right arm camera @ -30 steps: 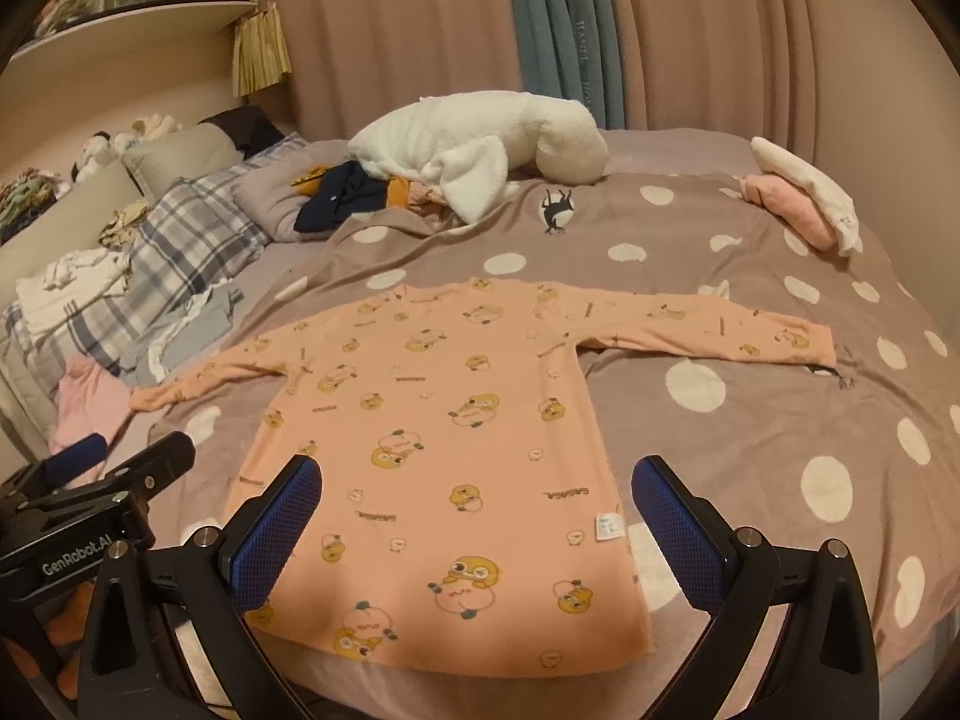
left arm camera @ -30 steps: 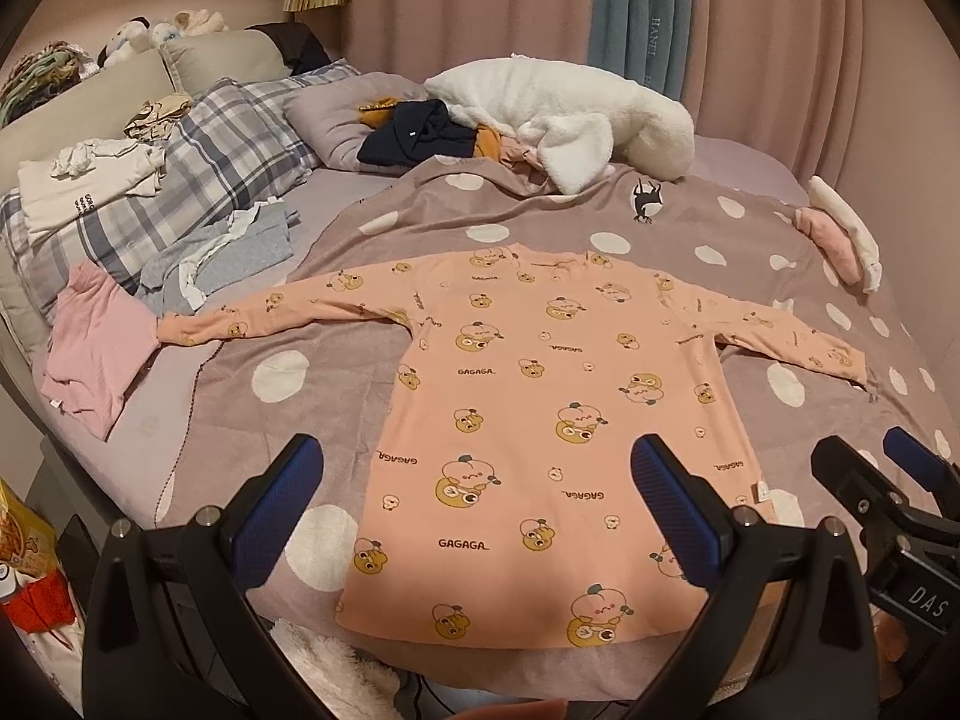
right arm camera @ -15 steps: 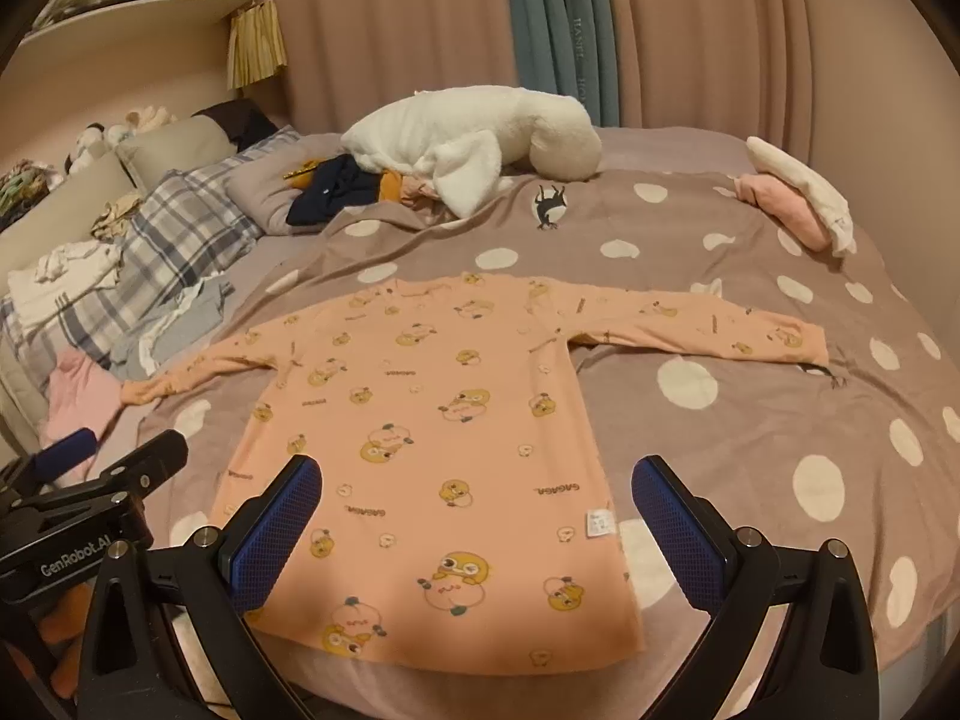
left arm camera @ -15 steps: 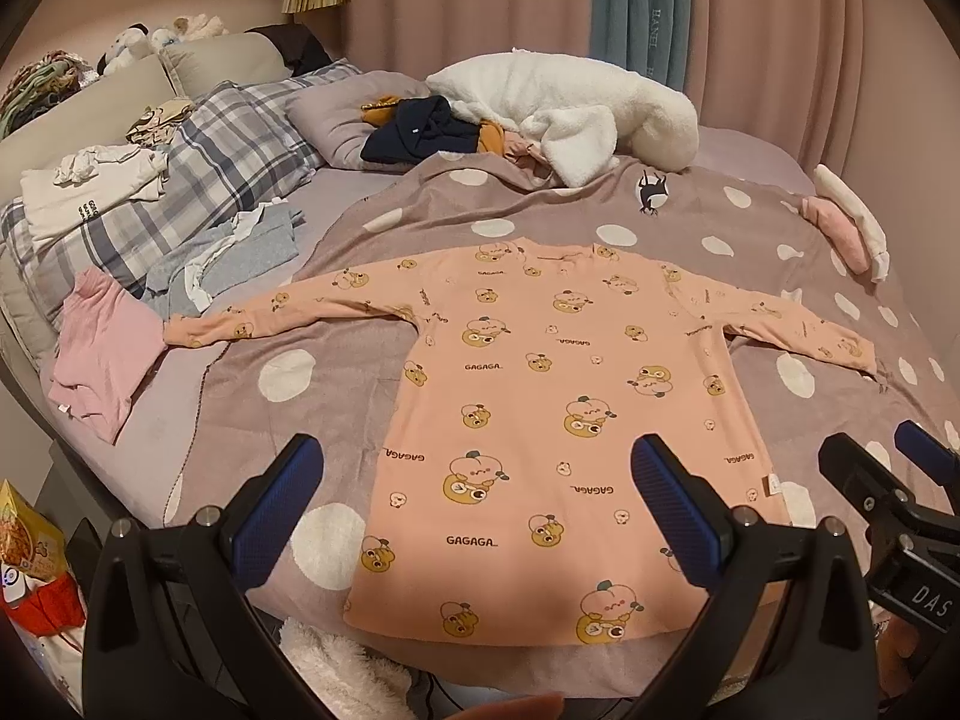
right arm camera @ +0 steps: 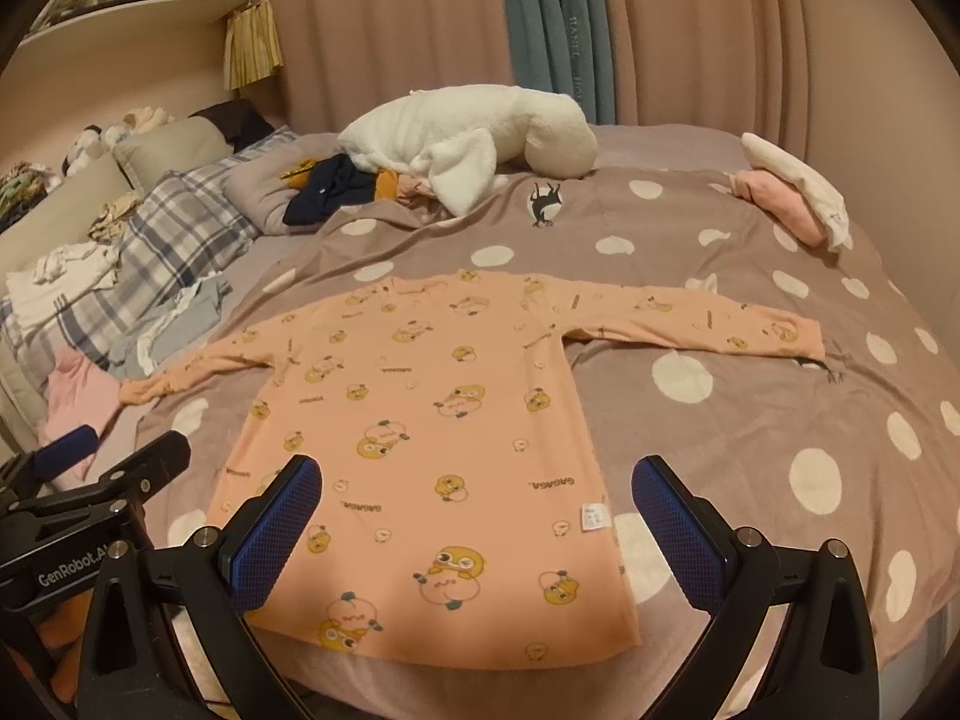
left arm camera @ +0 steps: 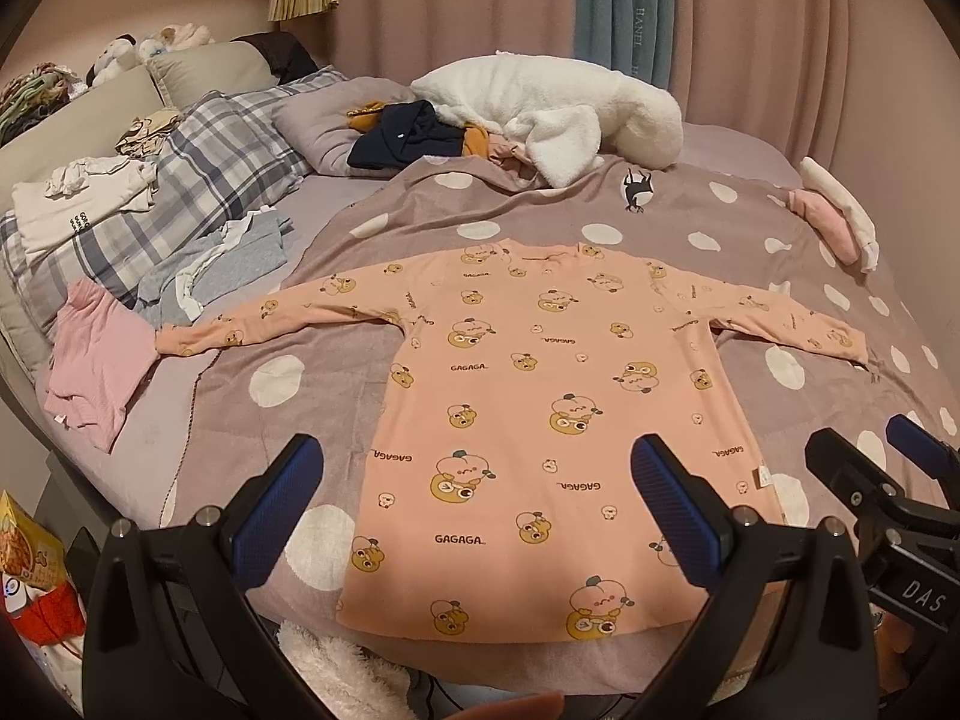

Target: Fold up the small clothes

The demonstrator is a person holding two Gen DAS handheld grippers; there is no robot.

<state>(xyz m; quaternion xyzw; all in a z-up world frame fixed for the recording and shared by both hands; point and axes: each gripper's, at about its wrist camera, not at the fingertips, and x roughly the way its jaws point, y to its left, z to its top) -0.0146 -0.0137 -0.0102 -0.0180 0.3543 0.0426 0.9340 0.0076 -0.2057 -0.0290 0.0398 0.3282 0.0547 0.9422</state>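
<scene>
Both jaws gape wide, holding nothing, above the near hem of a peach long-sleeved top (left arm camera: 540, 420) spread flat on a polka-dot blanket (right arm camera: 750, 420) ahead.

A peach long-sleeved child's top (left arm camera: 540, 420), printed with cartoon characters and the word "GAGAGA", lies flat and unfolded, both sleeves spread wide, hem nearest the cameras; a small white tag, possibly a care label, shows near one side seam.
</scene>
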